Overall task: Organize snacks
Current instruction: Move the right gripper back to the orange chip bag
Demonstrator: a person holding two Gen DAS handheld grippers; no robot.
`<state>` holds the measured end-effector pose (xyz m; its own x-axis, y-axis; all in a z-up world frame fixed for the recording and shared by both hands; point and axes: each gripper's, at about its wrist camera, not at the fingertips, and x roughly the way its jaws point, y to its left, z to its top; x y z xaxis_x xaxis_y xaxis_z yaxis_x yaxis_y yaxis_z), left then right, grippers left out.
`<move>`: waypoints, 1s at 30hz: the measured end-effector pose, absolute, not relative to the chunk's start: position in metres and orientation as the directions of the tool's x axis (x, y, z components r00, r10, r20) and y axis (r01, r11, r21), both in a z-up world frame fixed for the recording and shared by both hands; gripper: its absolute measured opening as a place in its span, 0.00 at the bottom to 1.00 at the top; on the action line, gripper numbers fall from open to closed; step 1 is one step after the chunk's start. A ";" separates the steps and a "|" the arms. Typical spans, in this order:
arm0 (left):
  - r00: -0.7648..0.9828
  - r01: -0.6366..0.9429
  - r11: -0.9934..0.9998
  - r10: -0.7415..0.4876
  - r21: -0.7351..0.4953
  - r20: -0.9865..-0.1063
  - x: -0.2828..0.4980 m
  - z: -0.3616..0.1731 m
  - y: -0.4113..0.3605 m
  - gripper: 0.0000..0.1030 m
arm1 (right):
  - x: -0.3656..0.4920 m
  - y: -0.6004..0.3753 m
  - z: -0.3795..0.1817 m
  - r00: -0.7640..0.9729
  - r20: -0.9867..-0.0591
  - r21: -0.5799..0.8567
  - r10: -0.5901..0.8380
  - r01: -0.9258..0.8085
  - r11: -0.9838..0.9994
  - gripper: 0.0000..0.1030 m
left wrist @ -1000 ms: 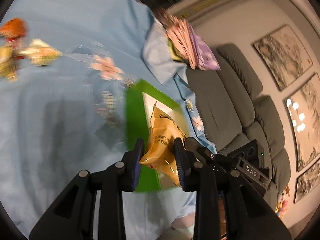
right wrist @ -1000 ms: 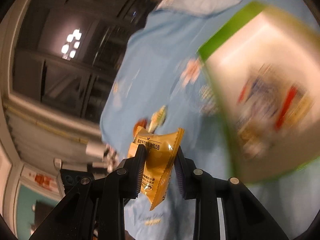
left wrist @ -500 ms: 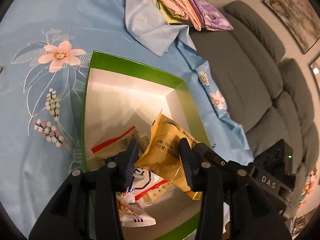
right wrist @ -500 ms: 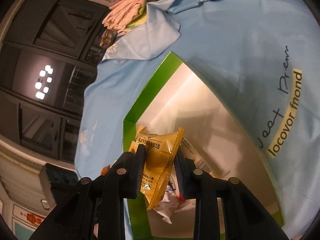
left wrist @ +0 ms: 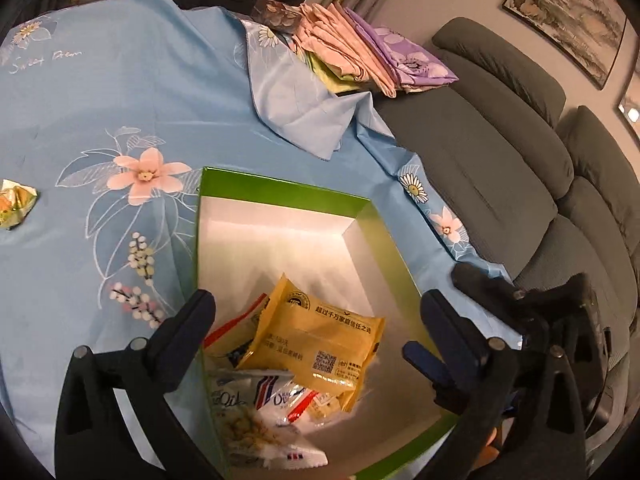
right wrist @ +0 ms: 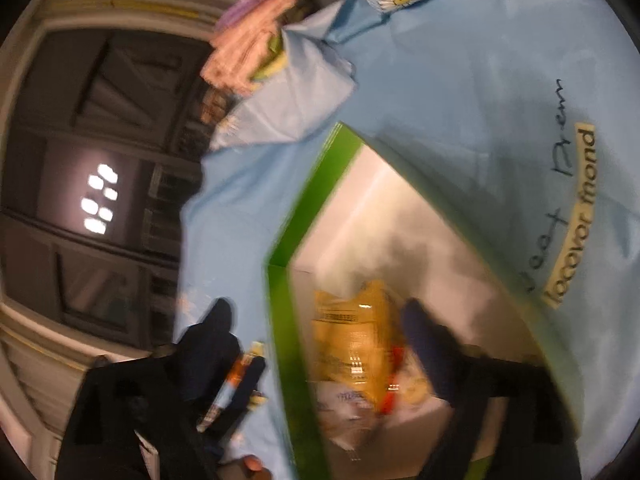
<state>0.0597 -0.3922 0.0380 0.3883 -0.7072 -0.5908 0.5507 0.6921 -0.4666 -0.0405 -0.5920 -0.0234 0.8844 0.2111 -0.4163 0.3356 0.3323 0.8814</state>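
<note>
The left gripper (left wrist: 316, 312) stands wide open above the near end of the green box (left wrist: 280, 186), one finger over the box's left wall and the other over its right wall. Directly ahead of it and between its fingers, a yellow snack packet (left wrist: 320, 344) lies loose on the box floor, touching neither finger. That packet rests on top of other snacks: a white packet with red and blue print (left wrist: 260, 412) lies just below it, closer to the gripper's base, and a red-striped packet (left wrist: 236, 328) peeks out at its left edge. The box sits on a counter covered by a light blue floral cloth (left wrist: 120, 100). Far out to the left of the gripper, well apart from the box, a small green-and-gold snack (left wrist: 16, 208) lies on the cloth. Beyond the box, folded fabrics (left wrist: 360, 56) are stacked at the counter's far edge, beside a grey sofa (left wrist: 500, 152).

The right gripper (right wrist: 316, 316) is also spread open, though its view is blurred. Its left finger hangs outside the box over the cloth, its right finger over the box interior, and the yellow snack packet (right wrist: 352, 340) lies between them inside the green box (right wrist: 280, 280), gripped by neither. In the left wrist view the right gripper (left wrist: 424, 356) shows at the box's right wall, angled in from the right.
</note>
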 end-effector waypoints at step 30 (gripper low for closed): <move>0.931 0.073 0.990 -0.110 -0.117 -0.349 -0.043 0.057 -0.046 1.00 | 0.164 -0.272 0.063 0.524 -0.654 0.563 0.546 -0.145 0.814 1.00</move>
<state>-0.0435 -0.0463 0.0565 0.9307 -0.1098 -0.3490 0.0731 0.9905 -0.1167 0.1638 -0.2718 0.0628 0.5237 0.5459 -0.6540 -0.1452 0.8137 0.5629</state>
